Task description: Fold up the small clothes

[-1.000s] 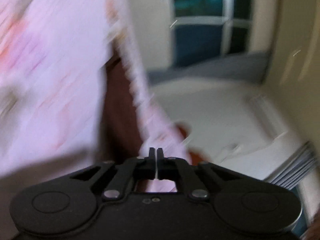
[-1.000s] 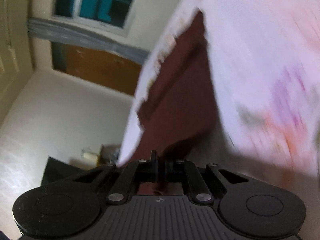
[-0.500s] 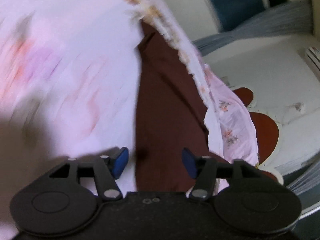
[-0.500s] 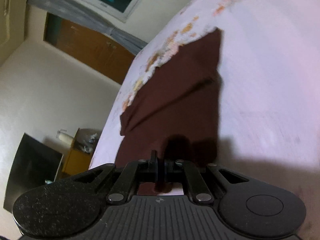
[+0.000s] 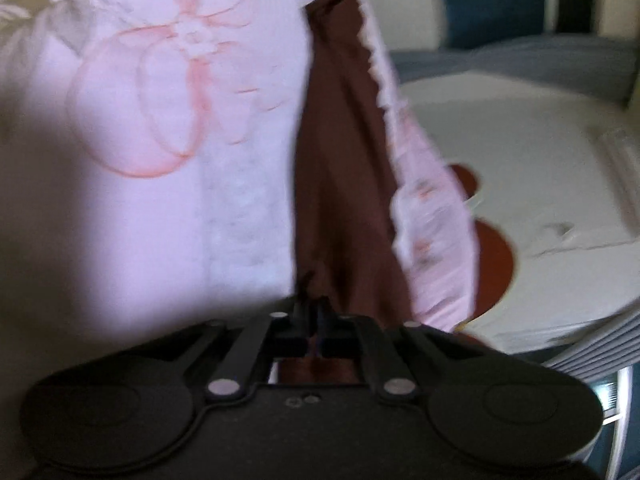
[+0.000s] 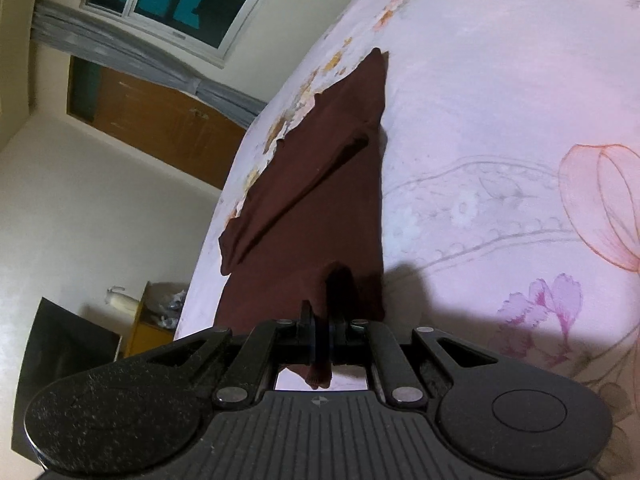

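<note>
Beside garment (image 6: 320, 200): bed edge (image 6: 256, 168), cabinet (image 6: 152, 332).

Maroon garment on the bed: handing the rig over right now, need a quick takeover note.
Left gripper: shut on the near edge of the maroon garment.
Right gripper: shut on the garment's other near corner.
Garment lies along the edge of the pink floral bedsheet, already narrowed into a long strip with a fold ridge.
Done: lengthwise fold, both near corners gripped.
Left: probably carry the near end over to the far end, then flatten.
</note>
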The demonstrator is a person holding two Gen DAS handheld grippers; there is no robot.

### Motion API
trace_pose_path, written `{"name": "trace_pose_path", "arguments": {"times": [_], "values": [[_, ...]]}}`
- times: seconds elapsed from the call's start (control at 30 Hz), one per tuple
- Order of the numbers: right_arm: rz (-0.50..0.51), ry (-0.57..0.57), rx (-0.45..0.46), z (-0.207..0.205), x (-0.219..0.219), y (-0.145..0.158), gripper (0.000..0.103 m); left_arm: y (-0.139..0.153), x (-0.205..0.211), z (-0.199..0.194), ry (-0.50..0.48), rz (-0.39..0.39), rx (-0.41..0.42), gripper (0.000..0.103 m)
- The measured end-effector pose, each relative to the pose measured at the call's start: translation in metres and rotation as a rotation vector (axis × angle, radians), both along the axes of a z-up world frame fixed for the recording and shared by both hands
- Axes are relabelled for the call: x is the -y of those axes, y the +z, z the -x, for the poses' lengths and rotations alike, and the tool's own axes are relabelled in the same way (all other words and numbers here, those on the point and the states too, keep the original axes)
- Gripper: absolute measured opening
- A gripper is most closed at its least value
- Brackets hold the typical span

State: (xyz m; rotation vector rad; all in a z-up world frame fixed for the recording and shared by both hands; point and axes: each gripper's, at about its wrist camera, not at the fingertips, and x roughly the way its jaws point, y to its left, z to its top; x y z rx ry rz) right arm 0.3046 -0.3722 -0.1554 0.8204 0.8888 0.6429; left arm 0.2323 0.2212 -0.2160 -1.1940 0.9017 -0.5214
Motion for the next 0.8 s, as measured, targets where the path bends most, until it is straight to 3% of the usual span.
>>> {"name": "trace_pose_path", "arguments": {"times": [0.17,0.27,0.4,0.5,0.53,0.57,0.6,0.63,0.8], "values": [[-0.017,-0.024,0.101,-0.001,0.005,0.030,0.005,0.028,-0.012,0.012,0.113,0.164,0.187,0.001],[-0.053,-0.042,0.170,-0.025,0.005,0.054,0.005,0.052,-0.033,-0.007,0.221,0.253,0.296,0.001],[-0.037,-0.040,0.224,-0.075,-0.006,0.077,0.001,0.078,-0.031,-0.072,0.232,0.246,0.338,0.001],[0.038,0.025,0.118,-0.088,-0.013,0.078,0.001,0.079,-0.025,-0.081,0.150,0.154,0.268,0.001],[0.145,0.041,0.114,-0.073,-0.019,0.078,0.007,0.075,-0.022,-0.075,0.125,0.108,0.248,0.001],[0.189,0.051,0.082,-0.058,-0.022,0.069,0.043,0.068,-0.025,-0.068,0.117,0.101,0.233,0.001],[0.183,0.060,0.037,-0.046,-0.022,0.056,0.064,0.058,-0.024,-0.060,0.127,0.094,0.205,0.001],[0.155,0.046,0.004,-0.028,-0.020,0.040,0.072,0.048,-0.030,-0.052,0.134,0.094,0.191,0.001],[-0.110,-0.067,-0.115,0.024,-0.006,-0.015,0.072,0.022,-0.032,-0.030,0.184,0.138,0.161,0.001]]}}
